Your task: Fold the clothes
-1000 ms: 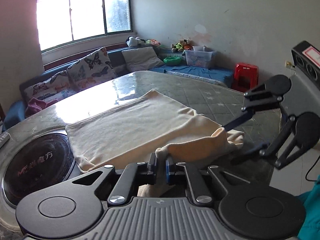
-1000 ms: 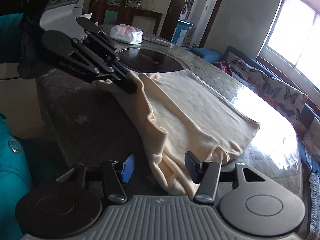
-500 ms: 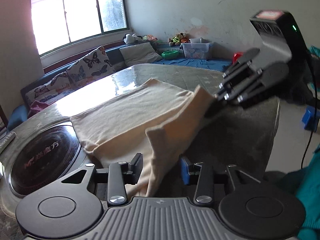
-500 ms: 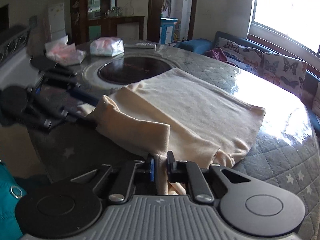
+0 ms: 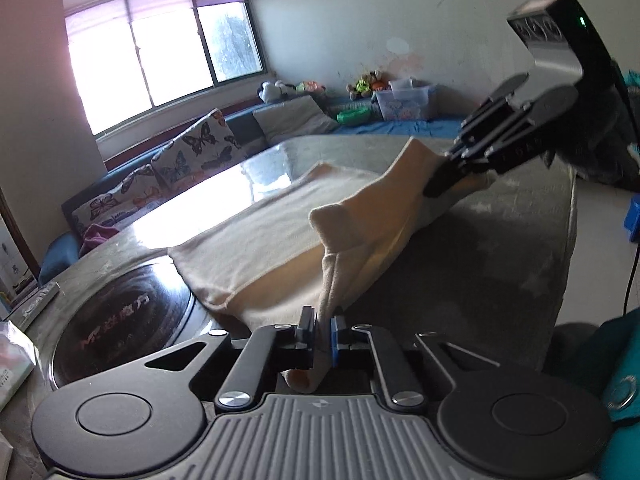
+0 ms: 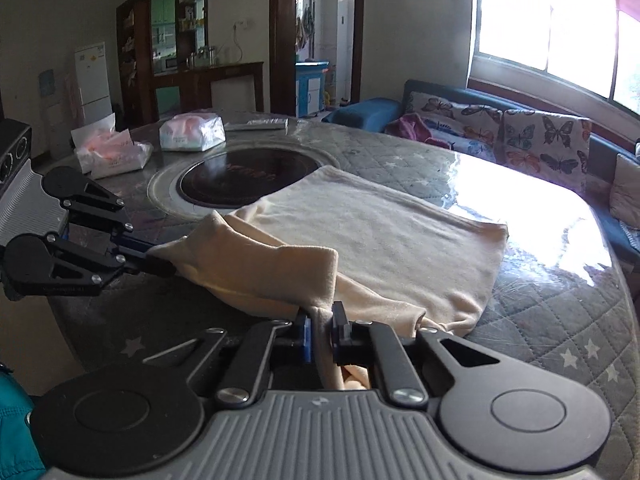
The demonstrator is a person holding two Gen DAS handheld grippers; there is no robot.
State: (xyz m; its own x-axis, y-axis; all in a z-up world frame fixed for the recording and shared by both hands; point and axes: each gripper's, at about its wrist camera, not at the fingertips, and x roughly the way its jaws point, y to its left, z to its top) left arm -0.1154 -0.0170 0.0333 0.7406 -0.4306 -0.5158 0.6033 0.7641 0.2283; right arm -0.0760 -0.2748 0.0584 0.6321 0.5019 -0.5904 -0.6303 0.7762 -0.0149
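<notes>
Left gripper (image 5: 323, 334) at 6 o'clock in its own view, fingers pinched tight on near edge of cream garment (image 5: 280, 240). Cloth lifted off desk (image 5: 500, 260) along that edge, rest lying flat toward 12 o'clock, just beside dark round hotplate (image 5: 120, 320) at 8 o'clock. Right gripper (image 6: 320, 330) fingers clamped on same raised edge, fold bunched between them. Tissue packs (image 6: 192, 132) at 10 o'clock in right view, butterfly cushions (image 6: 544, 140) at 2 o'clock.
</notes>
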